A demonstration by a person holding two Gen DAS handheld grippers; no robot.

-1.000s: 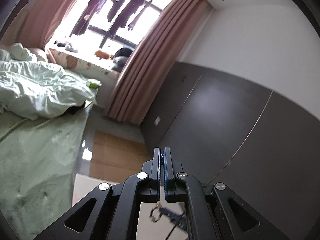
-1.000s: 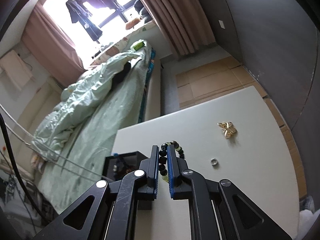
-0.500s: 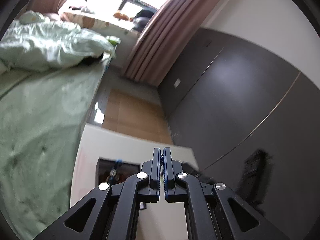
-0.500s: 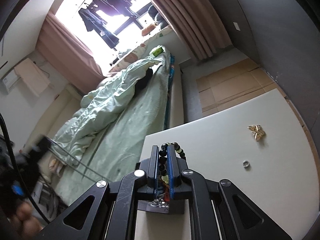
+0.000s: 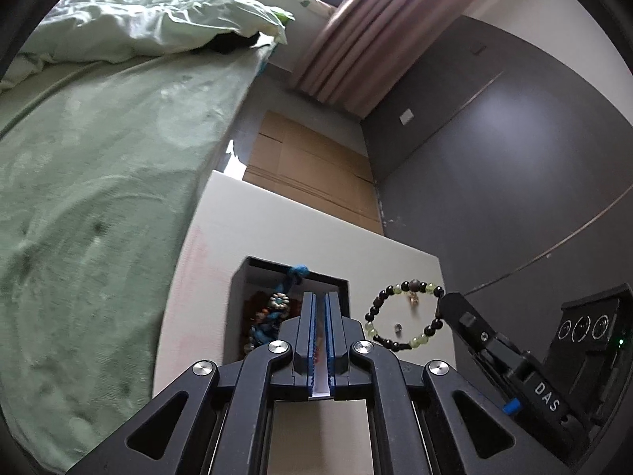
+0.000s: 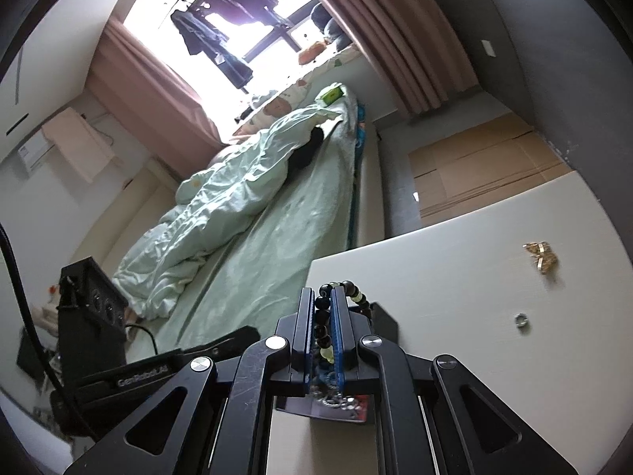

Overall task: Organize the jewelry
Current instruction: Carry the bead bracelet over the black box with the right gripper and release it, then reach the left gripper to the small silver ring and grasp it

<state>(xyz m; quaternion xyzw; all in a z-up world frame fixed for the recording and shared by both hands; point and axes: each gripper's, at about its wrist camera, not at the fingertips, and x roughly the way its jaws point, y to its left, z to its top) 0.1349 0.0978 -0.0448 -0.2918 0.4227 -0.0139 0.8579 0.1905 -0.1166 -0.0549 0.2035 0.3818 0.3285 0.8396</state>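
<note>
My right gripper is shut on a bracelet of black and pale green beads and holds it above the white table. In the left wrist view the bracelet hangs as a ring from the right gripper, just right of an open black jewelry box with colourful pieces inside. My left gripper is shut and empty, over the box. The box shows under the right gripper. A gold butterfly brooch and a small silver ring lie on the table to the right.
A bed with a pale green sheet runs along the table's left side. A dark grey wall stands close on the right. Cardboard covers the floor beyond the table's far edge.
The left gripper has tipped down from facing the window and wall to over the table and box. The right gripper has moved left with the bracelet, towards the box.
</note>
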